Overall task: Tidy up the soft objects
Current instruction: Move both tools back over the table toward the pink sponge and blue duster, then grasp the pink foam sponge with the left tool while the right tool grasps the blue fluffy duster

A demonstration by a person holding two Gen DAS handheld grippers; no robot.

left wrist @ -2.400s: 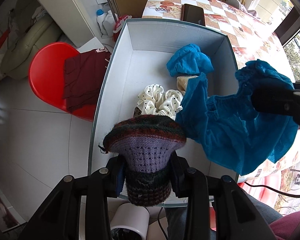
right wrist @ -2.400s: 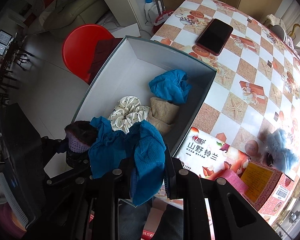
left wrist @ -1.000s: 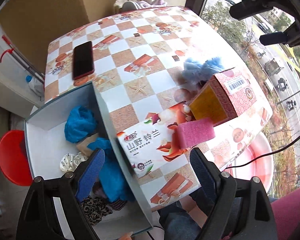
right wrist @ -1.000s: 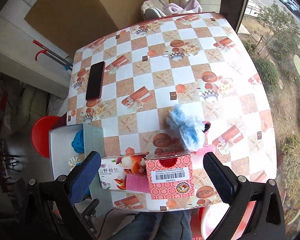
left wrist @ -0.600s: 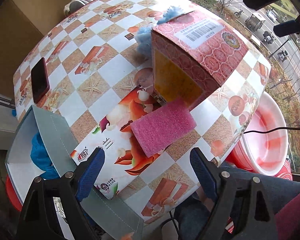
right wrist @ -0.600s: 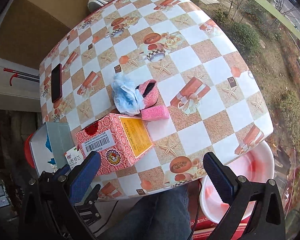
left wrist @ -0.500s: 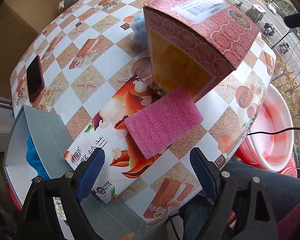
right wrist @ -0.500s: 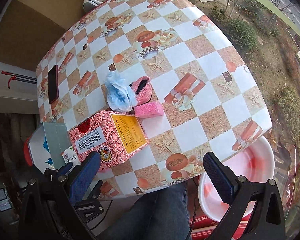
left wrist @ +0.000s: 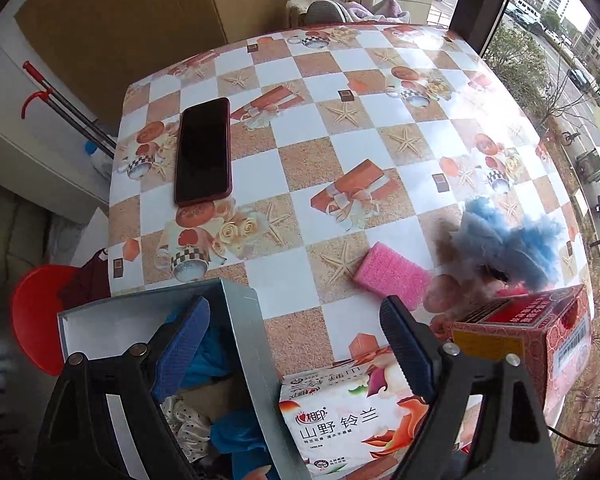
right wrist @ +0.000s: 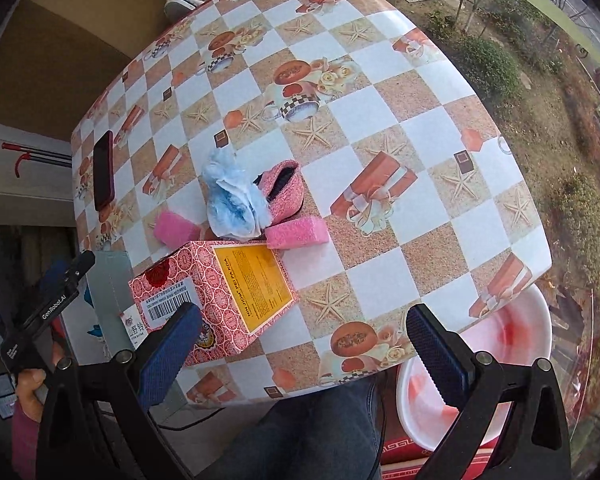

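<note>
Left tool (left wrist: 296,344) spread wide, empty | right tool (right wrist: 300,350) spread wide, empty, above table (right wrist: 380,128)

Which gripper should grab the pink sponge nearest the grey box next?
Probably left. The left gripper is open and empty, with that pink sponge just ahead of its fingers and the grey box beside it. The right gripper, also open, faces it across the red carton.
</note>
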